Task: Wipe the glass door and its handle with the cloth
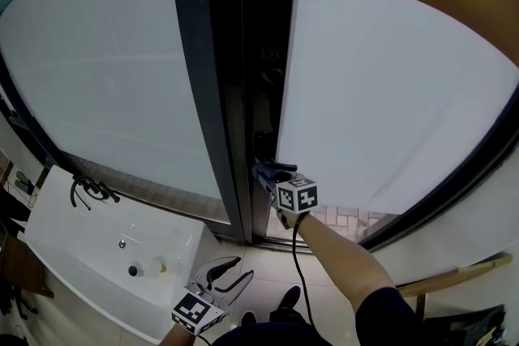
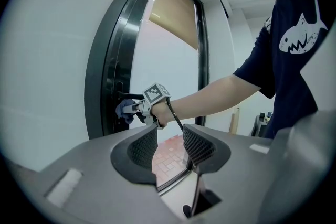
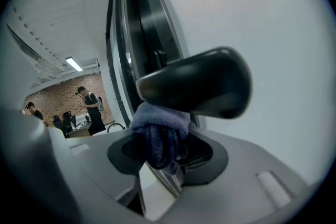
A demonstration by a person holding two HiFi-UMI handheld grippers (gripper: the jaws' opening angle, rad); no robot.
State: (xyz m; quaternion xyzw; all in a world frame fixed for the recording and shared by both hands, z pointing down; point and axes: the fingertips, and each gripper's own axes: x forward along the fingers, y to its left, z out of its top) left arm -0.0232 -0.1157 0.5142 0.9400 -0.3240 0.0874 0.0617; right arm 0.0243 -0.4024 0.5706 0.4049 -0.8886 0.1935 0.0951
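Right gripper view: cloth (image 3: 157, 136) pressed under handle (image 3: 199, 84).

My left gripper (image 2: 170, 145) has its jaws apart, and between them I see only the reddish floor tiles (image 2: 169, 159). Farther ahead the right gripper (image 2: 135, 111) holds a blue cloth (image 2: 124, 109) at the dark handle (image 2: 129, 95) of the glass door (image 2: 164, 68) (its pane looks frosted white).

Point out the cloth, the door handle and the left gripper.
cloth (image 3: 157, 134), right gripper view, on its bunched blue fold.
door handle (image 3: 194, 84), right gripper view, middle of the black lever.
left gripper (image 2: 169, 139), left gripper view, midway between its open fingertips.
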